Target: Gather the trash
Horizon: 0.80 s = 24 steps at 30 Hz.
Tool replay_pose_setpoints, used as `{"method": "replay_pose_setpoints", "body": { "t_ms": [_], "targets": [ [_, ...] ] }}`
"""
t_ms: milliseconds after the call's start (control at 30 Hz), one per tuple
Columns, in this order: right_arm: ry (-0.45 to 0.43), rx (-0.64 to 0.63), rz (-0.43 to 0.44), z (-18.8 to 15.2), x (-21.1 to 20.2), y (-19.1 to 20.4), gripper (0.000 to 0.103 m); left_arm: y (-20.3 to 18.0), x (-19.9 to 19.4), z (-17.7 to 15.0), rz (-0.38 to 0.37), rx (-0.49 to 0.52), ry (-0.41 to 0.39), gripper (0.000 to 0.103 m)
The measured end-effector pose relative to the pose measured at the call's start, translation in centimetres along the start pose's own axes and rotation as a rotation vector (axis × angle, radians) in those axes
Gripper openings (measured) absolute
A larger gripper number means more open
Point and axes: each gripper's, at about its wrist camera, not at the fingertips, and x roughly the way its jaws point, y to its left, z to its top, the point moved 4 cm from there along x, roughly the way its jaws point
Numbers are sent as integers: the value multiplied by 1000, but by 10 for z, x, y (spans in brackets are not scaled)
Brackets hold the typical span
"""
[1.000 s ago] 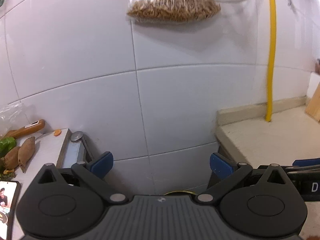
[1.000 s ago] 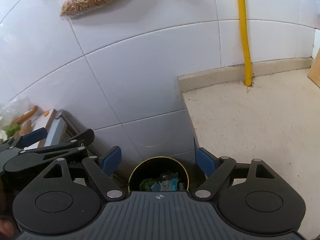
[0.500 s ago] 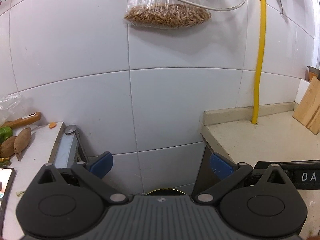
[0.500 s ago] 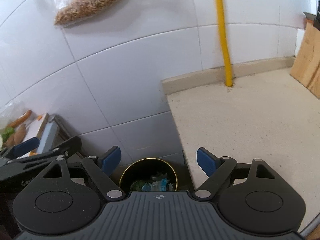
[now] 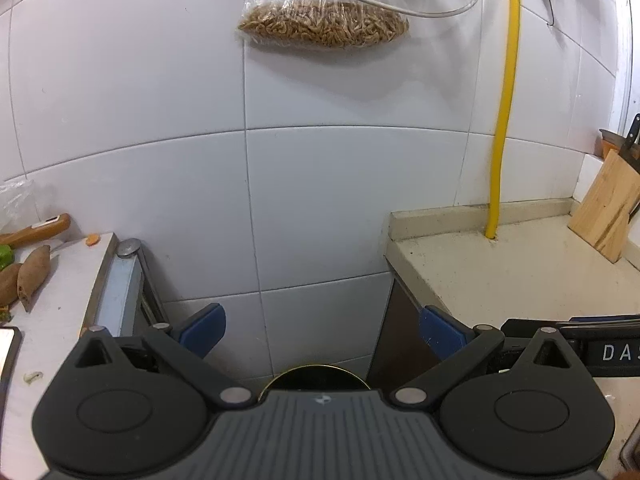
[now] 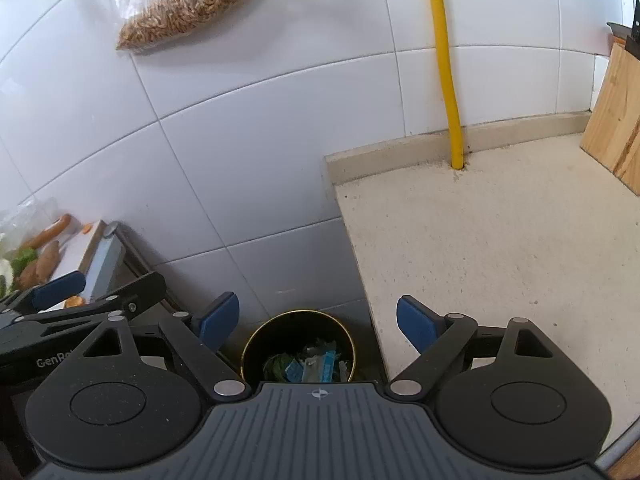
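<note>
A round black trash bin with a gold rim (image 6: 298, 346) stands on the floor in the gap between two counters, with green scraps and blue and white wrappers inside. My right gripper (image 6: 318, 320) hangs open above it, nothing between its blue pads. My left gripper (image 5: 322, 332) is open too and holds nothing; in the left wrist view only the top arc of the bin (image 5: 314, 378) shows behind its body. The left gripper (image 6: 60, 286) also appears at the left edge of the right wrist view.
A beige counter (image 6: 500, 248) lies to the right, with a yellow pipe (image 6: 444, 64) at its back and a wooden knife block (image 6: 616, 120). On the white counter (image 5: 60, 300) at left lie sweet potatoes (image 5: 34, 276) and a phone. A bag of dried bits (image 5: 324, 26) hangs on the tiled wall.
Both views have swung right, bringing the knife block into sight. The bin has slid left in the right wrist view and a little more of it shows in the left. Both grippers stay open.
</note>
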Motion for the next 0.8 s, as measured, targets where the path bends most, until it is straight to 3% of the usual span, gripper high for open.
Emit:
{"method": "replay_pose_setpoints", "body": {
  "t_ms": [300, 567, 733, 800],
  "targets": [
    [-2, -9, 10, 0, -3, 0, 90, -2, -4, 0, -5, 7, -12, 99],
    [-9, -13, 35, -2, -8, -1, 90, 3, -5, -1, -85, -15, 7, 97],
    [-11, -23, 60, -3, -9, 3, 90, -2, -6, 0, -50, 55, -5, 97],
    [-6, -35, 58, -4, -9, 6, 90, -3, -11, -1, -14, 64, -47, 96]
  ]
}}
